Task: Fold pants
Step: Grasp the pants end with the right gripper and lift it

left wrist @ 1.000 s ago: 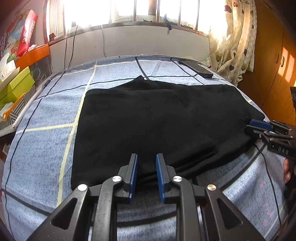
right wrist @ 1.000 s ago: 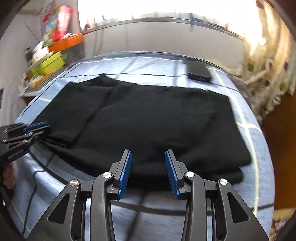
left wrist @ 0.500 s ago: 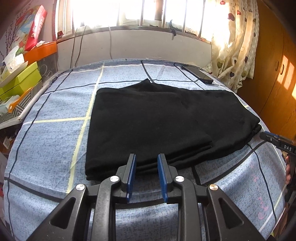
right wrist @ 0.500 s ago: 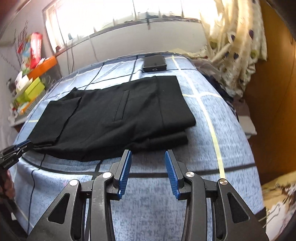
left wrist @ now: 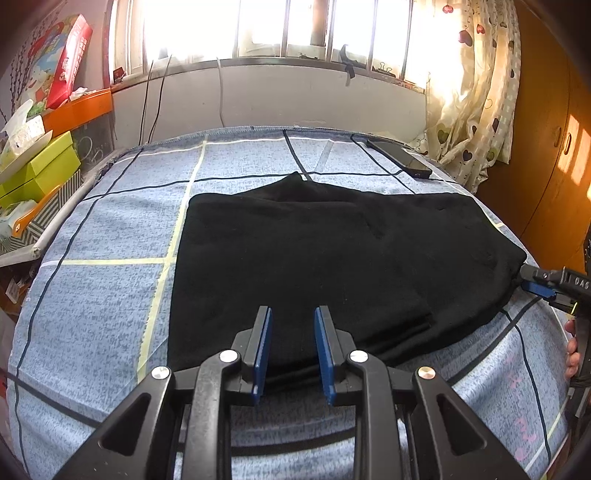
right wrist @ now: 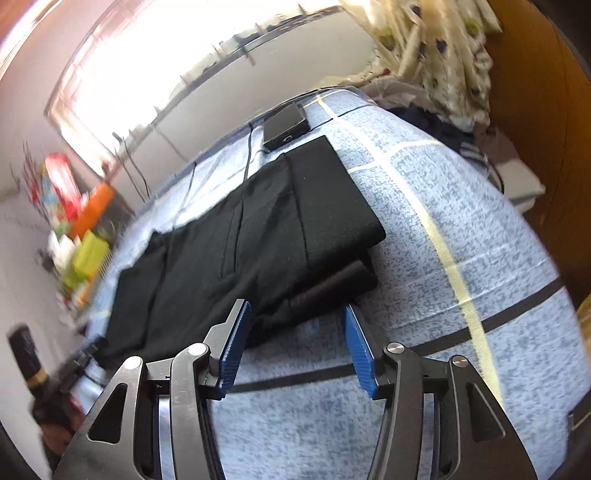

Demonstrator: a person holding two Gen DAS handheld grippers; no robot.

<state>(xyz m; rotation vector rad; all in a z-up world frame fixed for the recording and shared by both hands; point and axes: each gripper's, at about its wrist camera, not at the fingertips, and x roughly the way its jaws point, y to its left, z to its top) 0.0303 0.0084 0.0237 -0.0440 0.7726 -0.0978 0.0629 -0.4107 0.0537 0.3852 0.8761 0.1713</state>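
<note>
Blue cloth with a grid of dark and pale yellow lines covers the bed [left wrist: 110, 229], which stands against a white wall under a bright barred window [left wrist: 280, 29]. The black pants [left wrist: 332, 258] lie folded flat across the middle of the bed, reaching its near edge. A dark phone [left wrist: 400, 158] rests by the far right corner. Green and orange boxes [left wrist: 40, 166] crowd a shelf off the left edge; a heart-print curtain [left wrist: 476, 92] and a wooden wardrobe [left wrist: 554, 129] stand to the right. The left gripper [left wrist: 291, 345] hangs over the pants' near hem, jaws narrowly apart, holding nothing. The right gripper [right wrist: 295, 347], rolled askew at the pants' right end, has just been opening; its jaws stand wide and empty.
</note>
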